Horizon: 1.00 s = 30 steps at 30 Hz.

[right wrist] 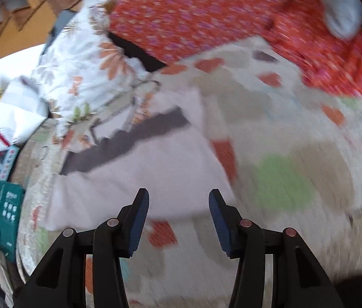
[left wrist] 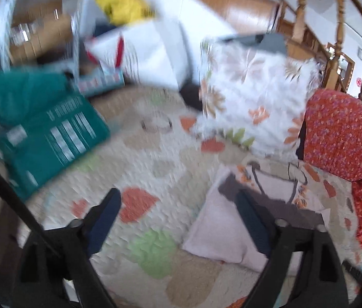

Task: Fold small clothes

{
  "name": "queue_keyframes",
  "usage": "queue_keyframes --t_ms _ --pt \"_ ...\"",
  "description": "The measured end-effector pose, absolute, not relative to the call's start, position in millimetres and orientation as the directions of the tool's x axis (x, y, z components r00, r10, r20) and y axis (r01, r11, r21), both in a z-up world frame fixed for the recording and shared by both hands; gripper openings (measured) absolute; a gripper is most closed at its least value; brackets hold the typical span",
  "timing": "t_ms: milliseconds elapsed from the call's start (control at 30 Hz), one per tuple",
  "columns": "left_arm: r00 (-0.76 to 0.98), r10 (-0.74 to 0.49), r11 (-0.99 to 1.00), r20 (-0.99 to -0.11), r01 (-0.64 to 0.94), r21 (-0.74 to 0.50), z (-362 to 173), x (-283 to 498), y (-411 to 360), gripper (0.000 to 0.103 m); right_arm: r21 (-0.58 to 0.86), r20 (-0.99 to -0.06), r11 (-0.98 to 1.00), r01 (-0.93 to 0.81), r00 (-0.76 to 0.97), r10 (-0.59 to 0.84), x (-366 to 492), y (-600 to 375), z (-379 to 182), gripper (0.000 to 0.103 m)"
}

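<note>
A pale pink small garment point(left wrist: 219, 233) with a dark brown band point(left wrist: 278, 205) lies on a heart-patterned quilt point(left wrist: 142, 159). My left gripper point(left wrist: 178, 200) is open and empty, its right finger over the garment's left part. In the right wrist view the same garment point(right wrist: 150, 169) lies flat with its dark band point(right wrist: 129, 138) on the far side. My right gripper point(right wrist: 178, 200) is open and empty, hovering at the garment's near edge. Both views are motion-blurred.
A white floral pillow point(left wrist: 252, 95) and a red floral cushion point(left wrist: 345, 133) lie beyond the garment. A teal package point(left wrist: 50, 138), white bags point(left wrist: 140, 51) and a yellow item point(left wrist: 122, 0) sit at the left. Wooden stair rails point(left wrist: 340, 12) stand behind.
</note>
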<state>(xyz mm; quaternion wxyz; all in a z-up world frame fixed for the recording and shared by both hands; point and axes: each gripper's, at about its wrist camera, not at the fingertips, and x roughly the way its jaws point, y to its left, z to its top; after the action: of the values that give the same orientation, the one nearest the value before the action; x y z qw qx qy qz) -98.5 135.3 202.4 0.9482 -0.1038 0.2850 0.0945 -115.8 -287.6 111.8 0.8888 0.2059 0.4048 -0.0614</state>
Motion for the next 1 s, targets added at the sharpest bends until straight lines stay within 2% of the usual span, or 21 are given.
queue_keyframes --t_ms 100,200,367,500,667,767,833,1000 --pt "0.870 0.114 0.971 -0.479 -0.199 -0.130 226 -115 116 0.103 0.282 -0.746 0.941 0.189 0.659 0.091 -84 -281 119 0.053" --pt "0.863 0.089 0.969 -0.496 -0.191 -0.157 234 -106 97 0.103 0.235 -0.778 0.961 0.149 0.622 0.094 -64 -274 106 0.053" --pt "0.842 -0.030 0.977 -0.538 -0.089 -0.194 222 -90 59 0.103 0.243 -0.801 0.963 0.119 0.585 0.130 -69 -282 70 0.053" --pt "0.754 -0.095 0.982 -0.650 -0.036 -0.185 182 -70 32 0.103 0.149 -0.829 0.975 0.165 0.558 0.032 -67 -296 55 0.053" --pt "0.678 -0.076 0.975 -0.731 -0.102 -0.196 127 -48 19 0.103 0.120 -0.754 0.972 0.204 0.655 -0.044 -75 -306 65 0.053" --pt "0.609 -0.063 0.979 -0.790 -0.117 -0.168 92 -29 8 0.103 0.168 -0.738 0.971 0.170 0.675 0.010 -70 -301 66 0.052" --pt "0.585 -0.036 0.983 -0.811 -0.123 -0.133 69 -18 1 0.103 0.146 -0.731 0.981 0.127 0.682 0.021 -66 -291 66 0.052" --pt "0.516 0.023 0.988 -0.856 -0.140 -0.058 26 3 -11 0.103 0.128 -0.768 0.989 0.079 0.638 0.049 -56 -280 53 0.052"
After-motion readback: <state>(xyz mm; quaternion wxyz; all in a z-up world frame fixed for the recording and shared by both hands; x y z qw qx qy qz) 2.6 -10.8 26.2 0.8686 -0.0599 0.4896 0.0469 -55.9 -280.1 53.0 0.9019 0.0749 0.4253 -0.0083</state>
